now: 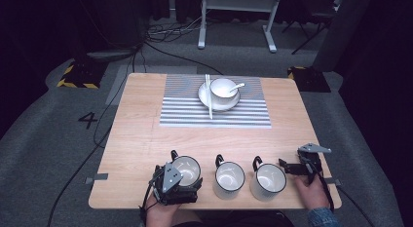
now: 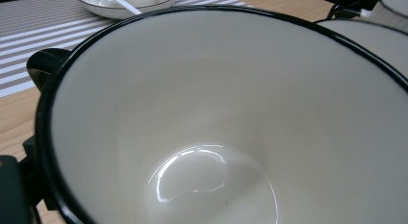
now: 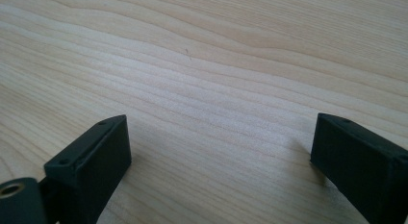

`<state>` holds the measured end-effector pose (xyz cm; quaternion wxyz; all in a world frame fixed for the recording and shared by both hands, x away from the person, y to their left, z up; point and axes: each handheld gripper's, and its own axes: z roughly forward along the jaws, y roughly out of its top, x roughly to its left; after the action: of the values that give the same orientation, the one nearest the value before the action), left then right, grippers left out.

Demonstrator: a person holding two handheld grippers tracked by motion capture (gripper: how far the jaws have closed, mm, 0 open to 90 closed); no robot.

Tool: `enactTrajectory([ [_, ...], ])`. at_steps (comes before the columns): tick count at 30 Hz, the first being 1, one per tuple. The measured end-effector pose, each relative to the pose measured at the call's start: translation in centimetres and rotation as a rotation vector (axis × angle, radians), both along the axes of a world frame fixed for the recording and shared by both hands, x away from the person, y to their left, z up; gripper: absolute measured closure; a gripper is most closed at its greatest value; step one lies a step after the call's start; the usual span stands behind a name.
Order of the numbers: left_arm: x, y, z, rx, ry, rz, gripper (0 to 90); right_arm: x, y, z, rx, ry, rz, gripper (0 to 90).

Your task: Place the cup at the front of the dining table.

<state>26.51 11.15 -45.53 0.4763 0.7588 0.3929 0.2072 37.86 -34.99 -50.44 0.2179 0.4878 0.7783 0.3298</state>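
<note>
While three mugs stand in a row along the near edge of the surface, the left hand-held gripper sits right at the leftmost mug, its camera looking straight down into the cup. Whether its jaws are closed on the mug wall I cannot tell; one dark jaw part shows beside the rim at the lower left of the left gripper view, nothing more. Judgement: that mug is the one being worked.

Right hand-held gripper: jaws wide apart, nothing between them, just bare wood grain. In the high view it rests on the surface just right of the rightmost mug, apart from it. Likely parked, leaving the left hand free.

Middle mug stands untouched between the two others.

Leftmost mug, appearance: white glossy interior, thin black rim, dark handle pointing away from the person, empty, a light reflection on the bottom.

Farther back, a striped placemat carries a plate with a bowl, a spoon in it, and chopsticks laid across the plate's left side. Judgement: a place setting, possibly awaiting a mug.
</note>
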Motion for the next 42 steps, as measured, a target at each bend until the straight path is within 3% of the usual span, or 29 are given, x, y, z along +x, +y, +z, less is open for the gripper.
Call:
enactTrajectory([
  [3, 0.2, 0.1, 0.7, -0.028, 0.017, -0.029, 3.0, 0.0, 0.0, 0.0, 0.000, 0.003, 0.004, 6.9],
  [6, 0.4, 0.2, 1.5, -0.013, 0.013, -0.045, 3.0, 0.0, 0.0, 0.0, 0.000, 0.002, 0.004, 6.9],
  [10, 1.1, 0.6, 2.3, -0.033, 0.022, -0.062, 3.0, 0.0, 0.0, 0.0, -0.001, 0.002, 0.004, 6.9],
  [17, 2.8, 1.2, 3.4, -0.019, 0.040, -0.080, 3.1, 0.0, 0.0, 0.0, -0.001, 0.002, 0.004, 6.9],
  [29, 5.5, 1.8, 5.7, -0.014, 0.018, -0.101, 3.1, 0.0, 0.0, 0.0, 0.000, 0.002, 0.004, 6.9],
  [31, 6.4, 1.9, 6.2, -0.003, 0.034, -0.121, 3.1, 0.0, 0.0, 0.0, 0.000, 0.002, 0.004, 6.9],
  [37, 8.0, 2.0, 7.2, -0.033, 0.046, -0.100, 3.1, 0.0, 0.0, 0.0, 0.000, 0.002, 0.004, 6.9],
  [42, 9.1, 1.8, 8.1, -0.011, 0.028, -0.076, 3.1, 0.1, 0.1, 0.0, 0.000, -0.003, -0.011, 6.6],
])
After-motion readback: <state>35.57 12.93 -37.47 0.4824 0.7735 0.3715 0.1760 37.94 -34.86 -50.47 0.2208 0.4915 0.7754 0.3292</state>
